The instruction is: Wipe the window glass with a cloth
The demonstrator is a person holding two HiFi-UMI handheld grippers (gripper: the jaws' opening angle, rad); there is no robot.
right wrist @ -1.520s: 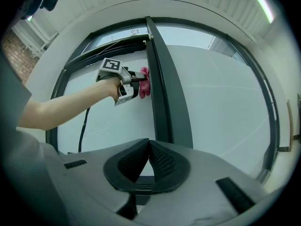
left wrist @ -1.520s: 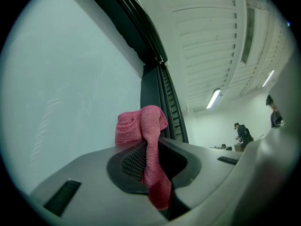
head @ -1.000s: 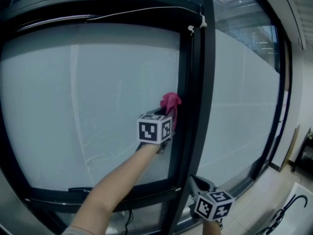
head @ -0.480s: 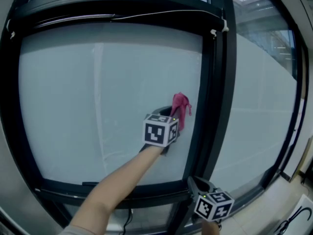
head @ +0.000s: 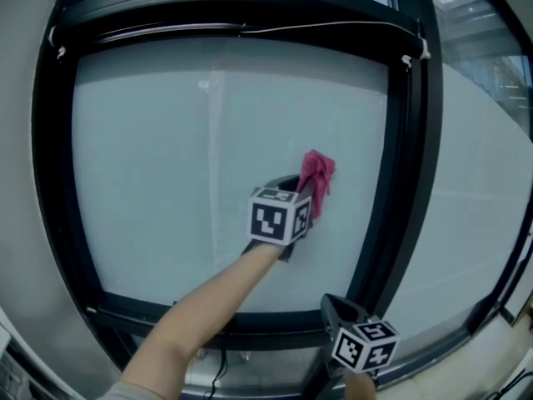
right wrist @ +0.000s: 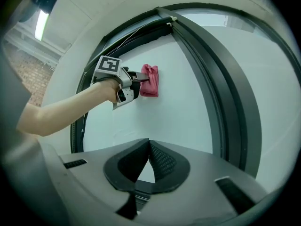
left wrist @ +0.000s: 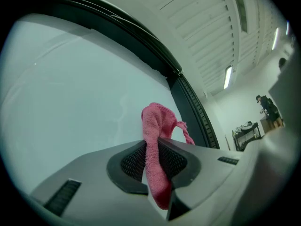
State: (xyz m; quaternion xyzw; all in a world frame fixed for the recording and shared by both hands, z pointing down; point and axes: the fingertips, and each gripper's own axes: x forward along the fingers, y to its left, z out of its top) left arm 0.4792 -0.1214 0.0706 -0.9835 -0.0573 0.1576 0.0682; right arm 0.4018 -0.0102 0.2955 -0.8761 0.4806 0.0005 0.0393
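The cloth is grasped by the left hand-held gripper at the glass, and is partly hidden behind it in the head view. The right hand-held gripper, clenched on nothing, is cut off there.

An office-like hall, with black-framed windows, slatted ceiling, strip lights.

Cloth: pink terry, bunched. Lower part pinched between left gripper fingers, upper part bulging out, pressed on glass. Lies right of pane centre, near right upright of black frame, apart from it.
Glass: pale, frosted-looking, upright. Faint vertical streak left of cloth.
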